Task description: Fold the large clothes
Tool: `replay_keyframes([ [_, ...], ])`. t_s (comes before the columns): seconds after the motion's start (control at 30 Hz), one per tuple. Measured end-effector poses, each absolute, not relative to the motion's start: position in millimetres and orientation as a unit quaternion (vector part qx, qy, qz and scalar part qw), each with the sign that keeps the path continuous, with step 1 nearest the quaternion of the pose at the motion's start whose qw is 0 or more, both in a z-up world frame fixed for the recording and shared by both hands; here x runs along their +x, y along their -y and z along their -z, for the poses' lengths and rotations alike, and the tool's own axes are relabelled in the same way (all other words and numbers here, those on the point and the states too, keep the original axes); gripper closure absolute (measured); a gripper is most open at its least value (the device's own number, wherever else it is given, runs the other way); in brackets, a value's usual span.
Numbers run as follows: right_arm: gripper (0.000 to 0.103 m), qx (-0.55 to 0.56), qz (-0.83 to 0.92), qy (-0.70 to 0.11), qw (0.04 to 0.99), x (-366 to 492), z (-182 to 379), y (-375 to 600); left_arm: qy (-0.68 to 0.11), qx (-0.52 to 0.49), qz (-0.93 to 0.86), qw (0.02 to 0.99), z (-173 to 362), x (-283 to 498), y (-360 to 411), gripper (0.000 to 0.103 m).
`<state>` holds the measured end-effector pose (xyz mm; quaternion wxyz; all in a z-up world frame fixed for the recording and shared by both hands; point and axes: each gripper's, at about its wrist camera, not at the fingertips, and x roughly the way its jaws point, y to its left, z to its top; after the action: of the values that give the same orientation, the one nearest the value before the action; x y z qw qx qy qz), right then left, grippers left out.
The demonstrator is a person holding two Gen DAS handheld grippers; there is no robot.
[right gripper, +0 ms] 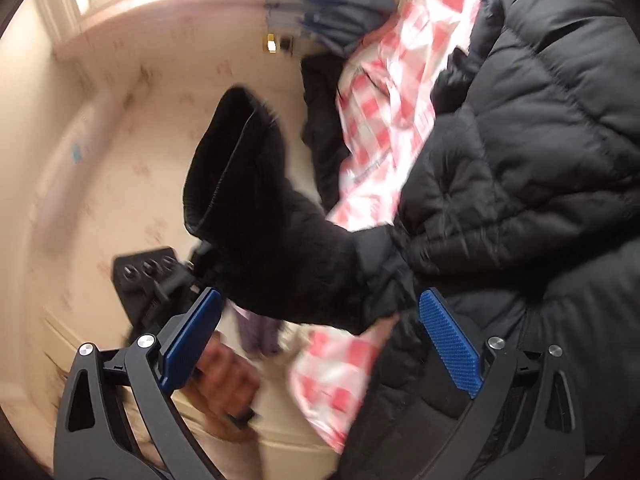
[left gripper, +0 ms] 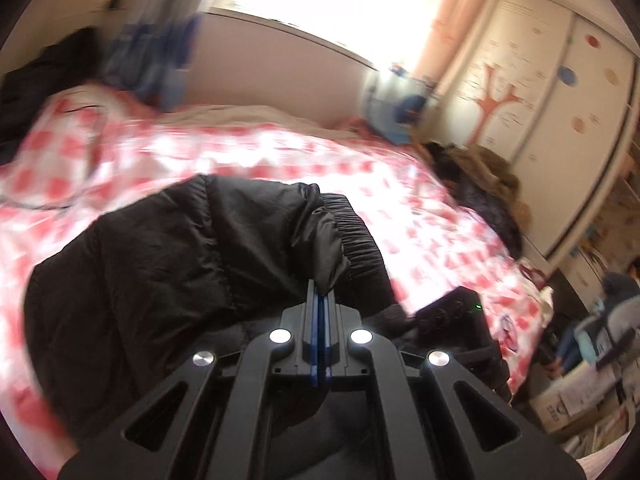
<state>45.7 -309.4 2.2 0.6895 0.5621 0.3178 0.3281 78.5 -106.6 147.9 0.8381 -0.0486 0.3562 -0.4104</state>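
Fold barely begun: left gripper (left gripper: 322,292) clamped the black jacket's (left gripper: 160,264) sleeve (left gripper: 332,236) aloft; right gripper (right gripper: 320,336) gaped, unloaded.

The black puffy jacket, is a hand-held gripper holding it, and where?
Yes. The left hand-held gripper pinches the black puffy jacket by its sleeve, near the cuff. The right hand-held gripper is open, holding nothing.

2 close wrist views, jacket (left gripper: 168,264) shared

bed (left gripper: 248,152) | pink-and-white checked cover | black puffer jacket (left gripper: 160,264) lies on it, near side | brown and dark clothes pile (left gripper: 484,184) at far right edge
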Motion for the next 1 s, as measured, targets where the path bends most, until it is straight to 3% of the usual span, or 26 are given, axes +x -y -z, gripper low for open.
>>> replay_keyframes([
  [0.2,0.007,0.624,-0.34,-0.262,0.652,57,10,343,-0.374,-0.049,0.45,0.81,-94,80,167,0.1],
  [0.43,0.008,0.632,-0.306,-0.273,0.657,65,29,351,-0.389,-0.022,0.46,0.798,-56,64,183,0.1],
  [0.47,0.019,0.628,-0.301,-0.271,0.665,64,30,351,-0.388,-0.015,0.455,0.801,-54,62,182,0.099],
  [0.5,0.042,0.625,-0.297,-0.271,0.669,64,32,352,-0.386,-0.01,0.45,0.805,-54,59,180,0.098],
  [0.53,0.053,0.622,-0.291,-0.277,0.672,65,34,351,-0.386,-0.007,0.447,0.807,-53,57,177,0.095],
  [0.57,0.08,0.615,-0.278,-0.286,0.681,66,37,352,-0.383,-0.006,0.444,0.81,-54,53,173,0.092],
  [0.6,0.087,0.603,-0.26,-0.295,0.694,66,38,353,-0.38,-0.011,0.445,0.811,-56,51,166,0.071],
  [0.63,0.088,0.598,-0.252,-0.297,0.7,66,40,357,-0.376,-0.021,0.447,0.812,-60,48,157,0.041],
  [0.67,0.091,0.587,-0.238,-0.302,0.712,66,39,360,-0.366,-0.03,0.444,0.817,-62,47,148,0.034],
  [0.77,0.093,0.521,-0.212,-0.302,0.77,64,9,367,-0.324,-0.091,0.453,0.825,-71,44,104,0.028],
  [0.8,0.093,0.494,-0.203,-0.295,0.792,63,-8,371,-0.316,-0.117,0.446,0.829,-71,46,88,0.022],
  [1.0,0.094,0.388,-0.153,-0.248,0.874,62,-78,398,-0.32,-0.265,0.325,0.85,-62,94,-11,0.021],
])
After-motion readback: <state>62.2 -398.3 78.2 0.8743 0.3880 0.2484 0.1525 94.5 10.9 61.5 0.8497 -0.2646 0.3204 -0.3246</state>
